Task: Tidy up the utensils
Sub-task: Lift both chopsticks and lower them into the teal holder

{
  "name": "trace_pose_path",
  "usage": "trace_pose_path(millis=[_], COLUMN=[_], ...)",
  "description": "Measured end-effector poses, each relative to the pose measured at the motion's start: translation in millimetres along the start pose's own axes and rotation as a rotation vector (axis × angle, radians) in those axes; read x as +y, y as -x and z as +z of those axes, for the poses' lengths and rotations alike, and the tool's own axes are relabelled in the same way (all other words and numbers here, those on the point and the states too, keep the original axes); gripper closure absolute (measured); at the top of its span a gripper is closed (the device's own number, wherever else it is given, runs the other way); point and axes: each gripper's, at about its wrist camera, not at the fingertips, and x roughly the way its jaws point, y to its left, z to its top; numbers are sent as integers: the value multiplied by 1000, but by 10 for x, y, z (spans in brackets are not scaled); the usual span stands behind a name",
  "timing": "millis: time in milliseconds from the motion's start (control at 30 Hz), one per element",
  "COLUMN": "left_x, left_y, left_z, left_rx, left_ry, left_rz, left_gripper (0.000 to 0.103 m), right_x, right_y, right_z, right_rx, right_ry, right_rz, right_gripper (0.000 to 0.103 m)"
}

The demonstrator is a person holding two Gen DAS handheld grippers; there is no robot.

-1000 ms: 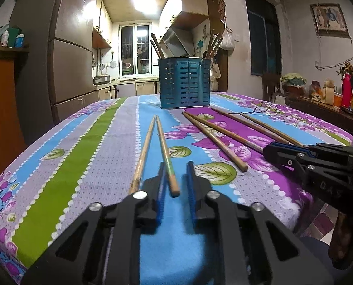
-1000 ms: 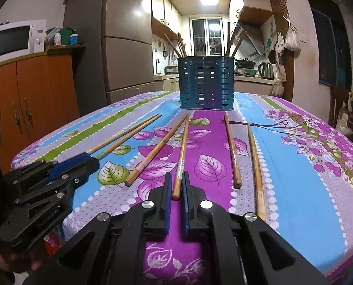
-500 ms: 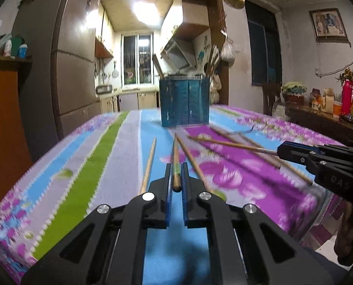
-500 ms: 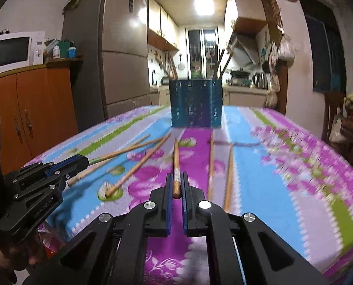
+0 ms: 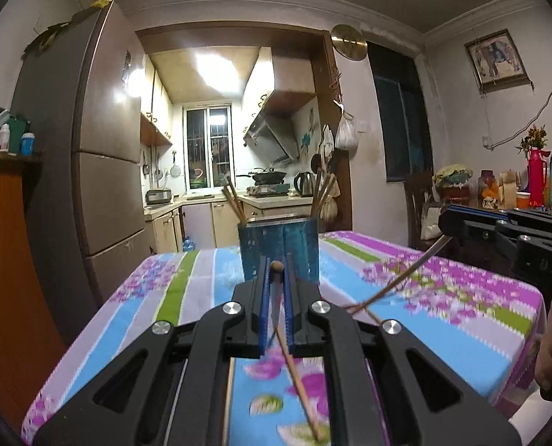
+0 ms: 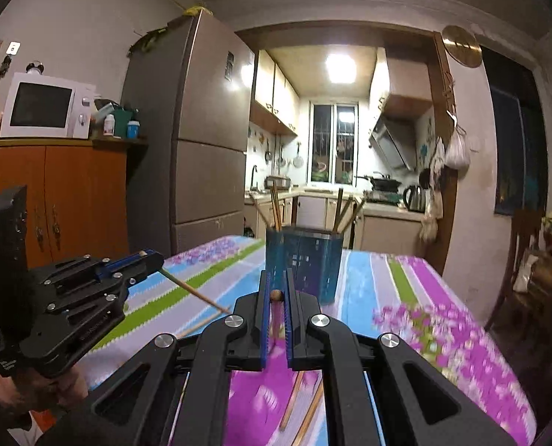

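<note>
A: Left hand-held gripper (image 5: 276, 299) first: pinched tight on one wooden chopstick (image 5: 294, 368), thick end poking up between the blue pads (image 5: 263, 308), thin end trailing down toward the counter (image 5: 101, 338).

B: Gripped near the butt, probably so the tip goes in first. Lifted clear?

A: Mostly; tip low over the floral cloth, hard to tell whether touching. Another loose chopstick (image 5: 228, 397) lying flat below, just left of the held one.

B: Middle of the scene?

A: Blue slotted utensil holder (image 5: 278, 251) standing upright at the far end of the counter, straight ahead of both cameras, several chopsticks already leaning out of its top. Well apart from both held sticks.

B: And the right side?

A: Right hand-held gripper (image 6: 274, 308) likewise clamped on its own chopstick (image 6: 275, 297), rounded butt showing between the fingers, shaft hanging down and blurred. From the left camera, seen slanting down and left from the gripper toward the cloth. Two more chopsticks (image 6: 302, 405) lying on the purple stripe underneath.

B: One stick per side, then; likely for dropping both into the holder in one trip.

A: Fair guess. Needs carrying forward over the rim and tipping upright; slanted shafts at risk of crossing or catching the rim.
</note>
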Motion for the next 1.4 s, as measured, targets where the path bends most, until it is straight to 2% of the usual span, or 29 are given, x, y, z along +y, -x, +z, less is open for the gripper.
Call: trace_pose_path(millis=[533, 967, 1400], left_x=[132, 224, 346], left_y=[-629, -878, -1210], left_z=[559, 1178, 2054], left_rx=[26, 7, -88], left_ry=[13, 9, 28], left_rz=[-41, -66, -28], left_gripper=[98, 98, 98], right_x=[-375, -562, -826], right_y=[-694, -850, -1245], right_z=[562, 1299, 2327], right_rx=[77, 48, -27], right_ry=[-16, -12, -3], right_rz=[103, 131, 107], right_gripper=[95, 95, 95])
